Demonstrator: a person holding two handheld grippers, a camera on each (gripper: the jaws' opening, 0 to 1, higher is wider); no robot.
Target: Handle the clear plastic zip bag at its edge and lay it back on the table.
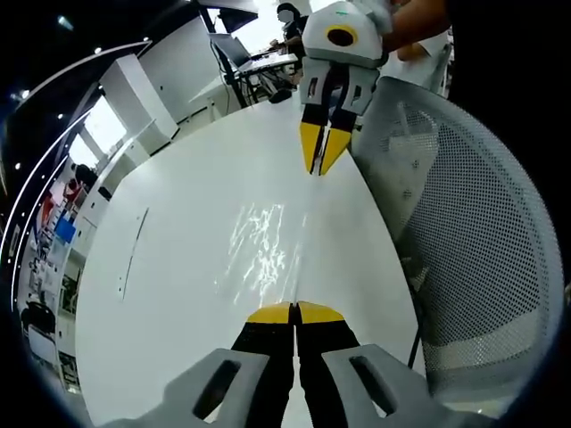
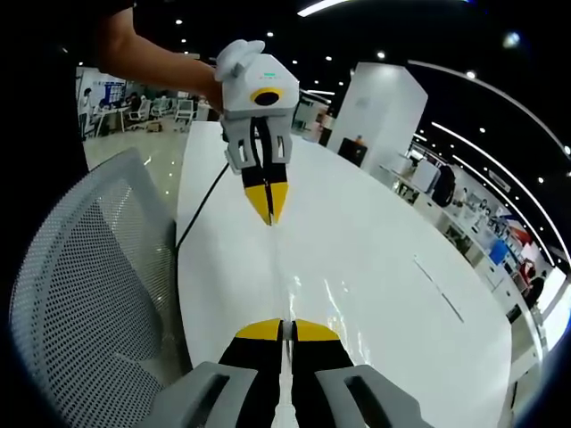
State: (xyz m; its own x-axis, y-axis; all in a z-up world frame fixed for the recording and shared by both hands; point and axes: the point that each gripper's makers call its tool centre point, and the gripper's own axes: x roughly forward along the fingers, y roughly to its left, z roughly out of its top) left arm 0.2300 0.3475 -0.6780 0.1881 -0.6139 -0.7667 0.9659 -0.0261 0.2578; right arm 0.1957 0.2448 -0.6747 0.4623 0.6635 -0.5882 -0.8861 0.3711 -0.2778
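Note:
The clear plastic zip bag shows as bright glints over the white table, its top edge stretched in a straight line between the two grippers. My left gripper is shut on the near end of that edge. Facing it, the right gripper pinches the far end with yellow tips together. In the right gripper view the bag is faint. There my right gripper is shut on the edge, and the left gripper points back at it from across the table.
A white mesh office chair stands against the table's edge beside both grippers. A thin dark cable runs along the table near that edge. A person's arm holds the left gripper. Desks and people stand far behind.

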